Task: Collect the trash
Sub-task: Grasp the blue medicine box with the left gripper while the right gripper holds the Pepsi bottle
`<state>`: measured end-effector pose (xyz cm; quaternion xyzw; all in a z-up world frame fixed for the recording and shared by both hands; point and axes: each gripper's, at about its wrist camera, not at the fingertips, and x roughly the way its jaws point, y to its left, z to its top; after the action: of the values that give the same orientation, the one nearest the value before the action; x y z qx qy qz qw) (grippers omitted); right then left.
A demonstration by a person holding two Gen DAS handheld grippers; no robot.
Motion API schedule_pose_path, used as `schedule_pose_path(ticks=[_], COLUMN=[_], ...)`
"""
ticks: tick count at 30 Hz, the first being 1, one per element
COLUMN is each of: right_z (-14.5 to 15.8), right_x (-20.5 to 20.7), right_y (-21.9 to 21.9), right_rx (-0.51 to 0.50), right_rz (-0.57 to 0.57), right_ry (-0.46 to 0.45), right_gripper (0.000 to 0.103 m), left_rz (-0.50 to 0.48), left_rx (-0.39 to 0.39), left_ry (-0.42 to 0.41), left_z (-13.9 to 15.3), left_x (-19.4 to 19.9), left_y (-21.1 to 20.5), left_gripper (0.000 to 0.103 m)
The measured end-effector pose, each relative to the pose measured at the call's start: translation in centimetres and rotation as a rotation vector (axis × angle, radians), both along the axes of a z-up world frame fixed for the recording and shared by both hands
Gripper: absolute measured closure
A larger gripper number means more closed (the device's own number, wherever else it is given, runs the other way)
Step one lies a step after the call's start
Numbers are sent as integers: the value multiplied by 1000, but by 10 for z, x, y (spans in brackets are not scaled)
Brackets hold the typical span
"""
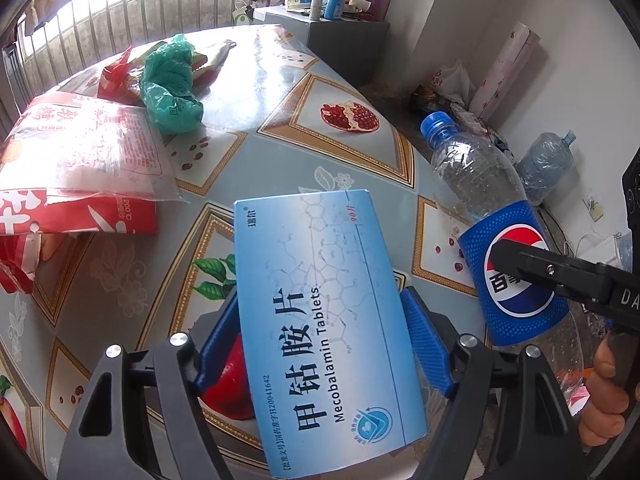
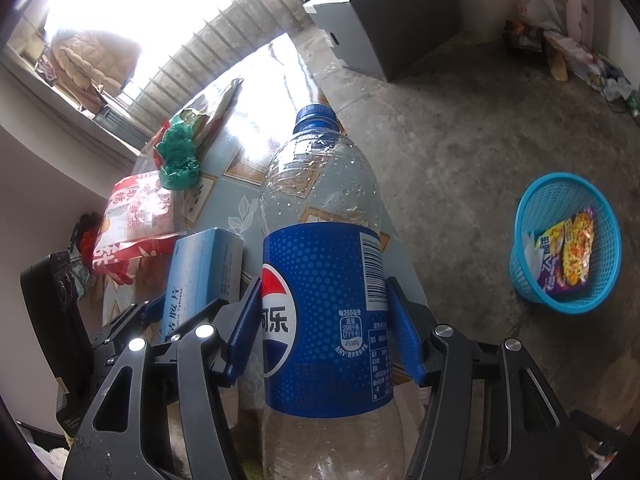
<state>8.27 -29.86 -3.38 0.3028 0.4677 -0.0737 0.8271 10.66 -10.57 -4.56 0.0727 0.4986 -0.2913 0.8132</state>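
Filling the lower centre of the left wrist view, the left gripper (image 1: 320, 344) is holding a pale blue tablet box (image 1: 324, 320) between its blue pads, clenched across the box's narrow width, with the box lifted above the patterned table (image 1: 280, 160). Judged from its look, the carton is light and thin-walled and would crush under a hard squeeze; the present hold across the short sides near one end appears sound.

Occupying the lower centre of the right wrist view, the right gripper (image 2: 324, 328) is grasping an empty cola bottle (image 2: 324, 280) at its blue label, pads pressing both flanks. The bottle is capped, clear and beaded with droplets inside; it is probably light, springy and somewhat slick, so the label band seems the best place to take it.

Further up the left wrist view, a red and white snack bag (image 1: 80, 168) is lying at the left edge of the table, with a crumpled green plastic bag (image 1: 172, 88) just beyond it and red wrappers (image 1: 114, 76) beside that. All look soft and limp.

At the right of the right wrist view, a blue basket (image 2: 520, 240) is standing on the concrete floor, well apart from the table, already holding a purple and yellow packet (image 2: 572, 252).

The bottle's base is cut off at the frame's lower edge, the box's far end is hiding part of the tablecloth, and glare from the window is washing out the table's far side.
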Motion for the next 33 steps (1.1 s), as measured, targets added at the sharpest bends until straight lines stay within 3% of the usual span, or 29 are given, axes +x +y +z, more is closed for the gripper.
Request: schedule_pose_path(ticks=[33], right_z=[17], right_x=[-20], right_y=[-11], right_rx=[18], right_rz=[-53], right_ry=[-85], right_gripper=[48], left_rz=[-21], left_rx=[3], left_ry=[-152], left_z=[35], left_x=[-18], left_y=[-2], left_gripper=[28])
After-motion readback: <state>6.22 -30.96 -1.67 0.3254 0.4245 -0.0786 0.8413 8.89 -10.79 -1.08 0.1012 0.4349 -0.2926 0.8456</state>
